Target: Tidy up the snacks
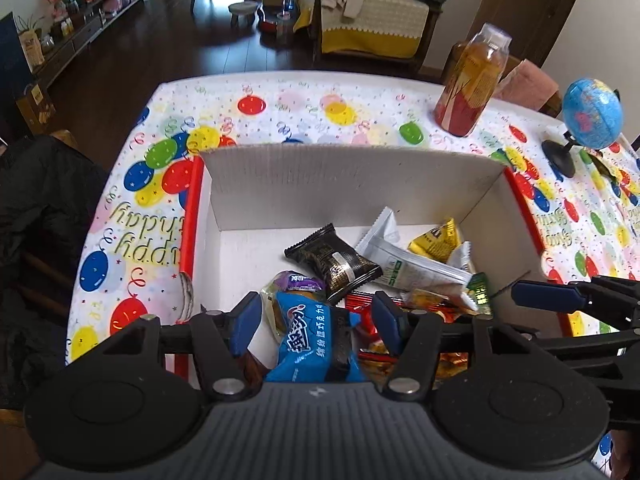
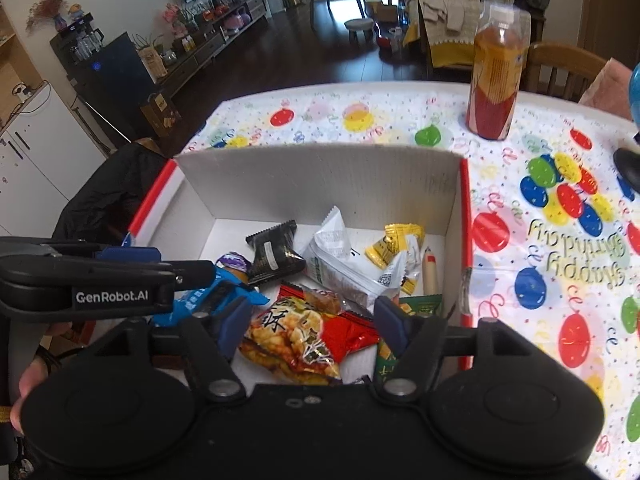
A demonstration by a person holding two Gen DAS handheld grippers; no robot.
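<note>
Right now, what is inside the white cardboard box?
The white cardboard box holds a black packet, a white packet, a yellow packet, a blue packet and a red rice-cracker bag. Whatever lies beneath this pile is covered.

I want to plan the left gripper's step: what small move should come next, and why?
Probably close the left gripper on the blue snack packet. Its fingers stand open on either side of that packet, which lies in the white cardboard box; the right gripper hangs open over the red rice-cracker bag.
</note>
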